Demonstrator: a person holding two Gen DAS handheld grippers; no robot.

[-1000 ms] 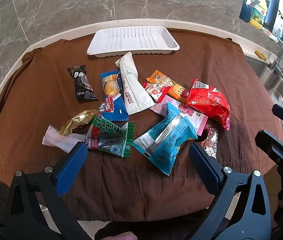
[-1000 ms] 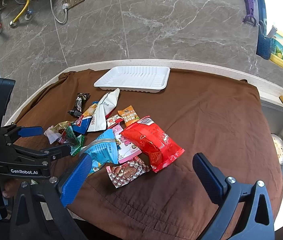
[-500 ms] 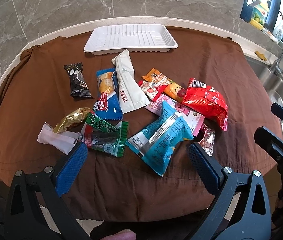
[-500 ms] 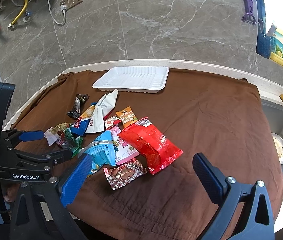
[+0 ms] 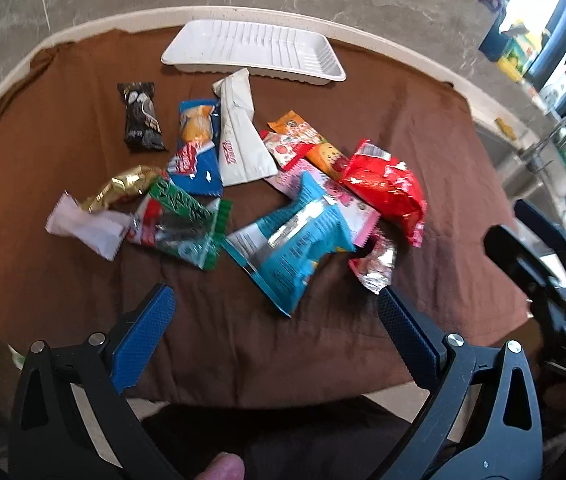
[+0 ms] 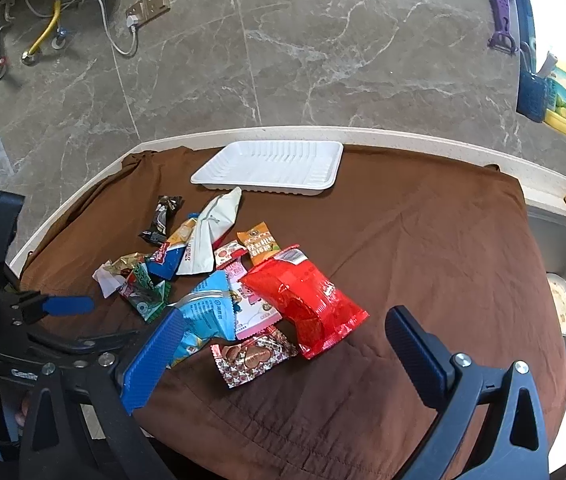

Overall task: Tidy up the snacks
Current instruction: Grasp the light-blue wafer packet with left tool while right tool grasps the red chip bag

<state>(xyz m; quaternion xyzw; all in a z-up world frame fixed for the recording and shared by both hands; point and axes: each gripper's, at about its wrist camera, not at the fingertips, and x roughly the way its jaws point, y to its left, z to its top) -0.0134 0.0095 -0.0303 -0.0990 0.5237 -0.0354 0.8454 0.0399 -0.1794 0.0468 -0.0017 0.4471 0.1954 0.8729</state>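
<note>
On the brown-clothed surface: snack packets lay heaped before the empty white tray | left hand-held gripper wide, empty | right hand-held gripper wide, empty.

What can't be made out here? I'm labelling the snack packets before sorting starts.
- Pink packet: left wrist view, mostly covered by the blue packet and red bag.
- Packet print: left wrist view, motion-blurred; right wrist view, too small.
- Sink dishes: right wrist view, cut by the edge.
</note>
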